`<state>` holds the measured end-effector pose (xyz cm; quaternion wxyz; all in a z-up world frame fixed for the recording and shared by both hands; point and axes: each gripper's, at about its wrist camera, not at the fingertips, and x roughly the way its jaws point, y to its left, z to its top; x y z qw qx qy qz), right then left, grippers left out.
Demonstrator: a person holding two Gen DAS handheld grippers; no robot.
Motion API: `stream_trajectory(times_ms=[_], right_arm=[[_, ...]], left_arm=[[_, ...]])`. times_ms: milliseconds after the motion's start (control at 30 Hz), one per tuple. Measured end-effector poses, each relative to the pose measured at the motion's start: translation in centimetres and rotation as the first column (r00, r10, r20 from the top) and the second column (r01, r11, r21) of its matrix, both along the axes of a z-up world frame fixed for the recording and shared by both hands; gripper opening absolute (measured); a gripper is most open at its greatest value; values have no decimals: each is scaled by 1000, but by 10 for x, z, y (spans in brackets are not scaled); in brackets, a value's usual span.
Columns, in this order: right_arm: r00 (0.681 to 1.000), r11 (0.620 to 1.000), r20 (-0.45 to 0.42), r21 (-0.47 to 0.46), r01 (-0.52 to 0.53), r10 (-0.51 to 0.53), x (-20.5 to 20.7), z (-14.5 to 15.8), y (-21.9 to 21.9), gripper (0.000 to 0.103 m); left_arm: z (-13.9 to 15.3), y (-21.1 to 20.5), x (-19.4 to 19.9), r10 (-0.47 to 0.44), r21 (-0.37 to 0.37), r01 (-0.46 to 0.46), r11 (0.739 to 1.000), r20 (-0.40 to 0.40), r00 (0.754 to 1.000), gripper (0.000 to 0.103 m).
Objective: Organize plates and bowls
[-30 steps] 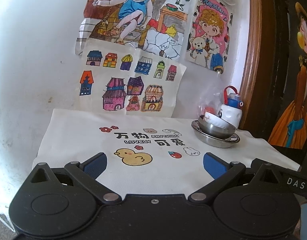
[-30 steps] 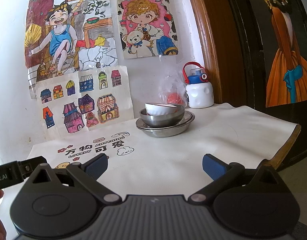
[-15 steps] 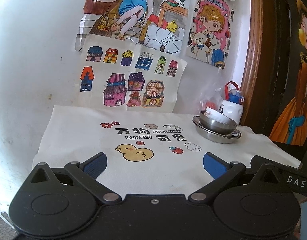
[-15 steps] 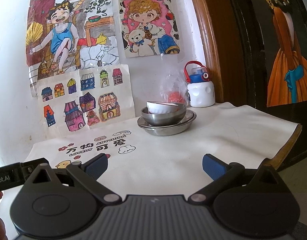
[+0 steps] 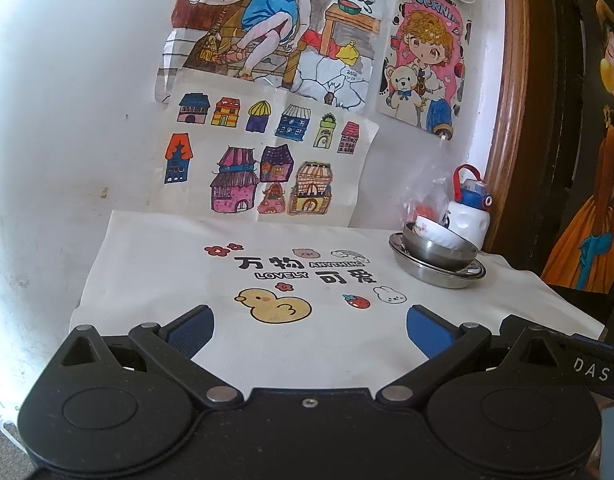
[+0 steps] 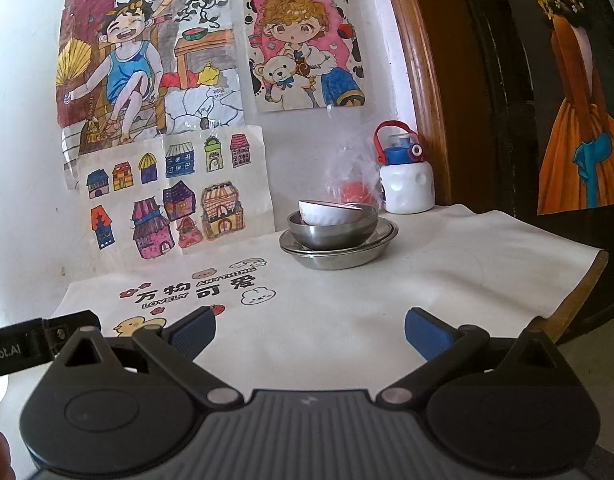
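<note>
White bowl [image 6: 331,213] tilted inside steel bowl [image 6: 333,232]; its lower part hidden by steel rim. Plate [image 6: 339,257] mostly covered by steel bowl, only rim showing. Plastic bag [image 6: 353,184] at table's back edge: contents blurred, only something red; lower part hidden behind bowls. Bottle [image 5: 469,216] base hidden behind stack in left wrist view. Top drawing [image 5: 275,20] cut off by frame's upper edge. Table's near edge hidden under both grippers' bodies.
</note>
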<state>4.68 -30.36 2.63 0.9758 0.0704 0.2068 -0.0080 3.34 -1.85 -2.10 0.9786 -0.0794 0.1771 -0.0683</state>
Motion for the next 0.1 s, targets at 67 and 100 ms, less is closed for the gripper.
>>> stream_trajectory(times_ms=[67,100], right_arm=[[1000,1000,-1,1,0,0,0,0,0,103],[1000,1000,-2,1,-1,1,0,0,0,103]], left_arm=[[0,0,0,0,0,0,1000,1,1000,102],[0,0,0,-1,0,1,1000,2,1000,102]])
